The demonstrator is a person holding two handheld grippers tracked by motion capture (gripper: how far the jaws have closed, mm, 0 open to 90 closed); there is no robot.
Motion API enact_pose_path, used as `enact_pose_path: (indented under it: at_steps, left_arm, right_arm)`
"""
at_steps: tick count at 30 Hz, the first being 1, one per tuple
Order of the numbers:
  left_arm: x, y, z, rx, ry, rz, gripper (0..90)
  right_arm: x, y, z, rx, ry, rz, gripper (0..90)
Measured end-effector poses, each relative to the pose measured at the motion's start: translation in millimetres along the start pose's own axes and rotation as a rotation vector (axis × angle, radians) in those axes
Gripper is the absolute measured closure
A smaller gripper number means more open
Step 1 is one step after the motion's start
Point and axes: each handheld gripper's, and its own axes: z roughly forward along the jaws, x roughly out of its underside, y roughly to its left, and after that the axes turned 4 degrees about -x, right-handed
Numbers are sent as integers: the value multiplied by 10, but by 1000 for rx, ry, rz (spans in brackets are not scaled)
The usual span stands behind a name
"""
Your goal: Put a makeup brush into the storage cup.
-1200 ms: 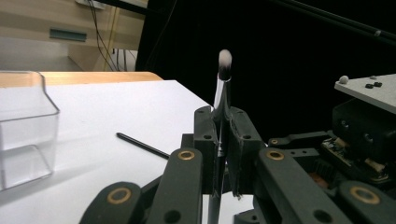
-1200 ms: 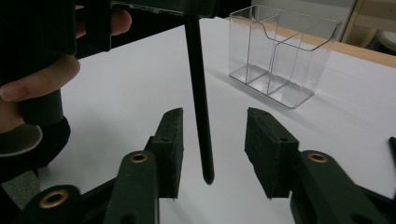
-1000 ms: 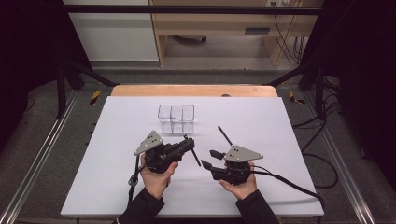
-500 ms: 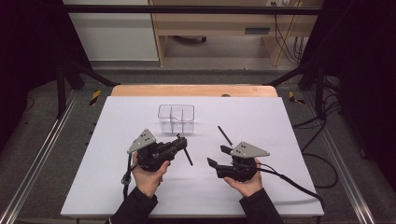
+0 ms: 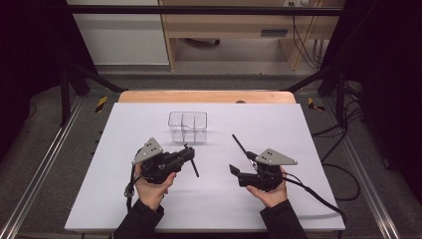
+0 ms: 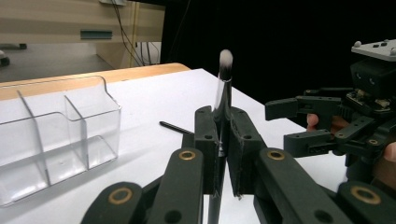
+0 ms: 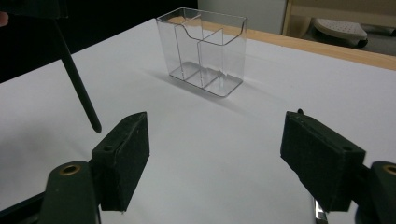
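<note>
I am holding one makeup brush (image 6: 224, 91) clamped in the left gripper (image 5: 188, 155), whose pads are pressing flat on the handle from both sides; in the left gripper view the shaft is standing upright between them with the pale bristle tip uppermost, and in the high view the dark handle is slanting down toward the white table cover (image 5: 308, 199) without my being able to tell whether it is touching. The left hand (image 5: 149, 188) is gripping the tool body from below, forearm coming in from the near edge, the gripper lying roughly level and pointing toward the table's middle. The right gripper (image 5: 239, 167) is standing wide apart with nothing between its jaws, which have just been opening; the right hand (image 5: 268, 191) is cradling it level, aimed leftward. Just beyond it a second brush (image 5: 240, 146) is lying flat on the cover, apart from both grippers. Farther off, the clear organiser (image 5: 187, 127) is standing upright with its compartments looking empty. I am judging the work to be at an early stage: one brush is lifted and ready to be carried over, none is placed, and the lying brush remains to be collected.
</note>
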Motion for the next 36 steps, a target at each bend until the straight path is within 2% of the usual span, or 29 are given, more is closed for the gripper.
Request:
enact_pose_path:
  at_steps: [10,20,36]
  left_arm:
    - [-45,127,-69,-48,14,4,832]
    - [-130,245,-115,-64,19,-14,831]
    - [-321,243,-47,-78,18,16,831]
  right_arm:
    - [36,-121,-47,41,29,32,136]
    - [74,-192,-68,74,52,45,97]
    - [122,-266,-82,91,88,44,72]
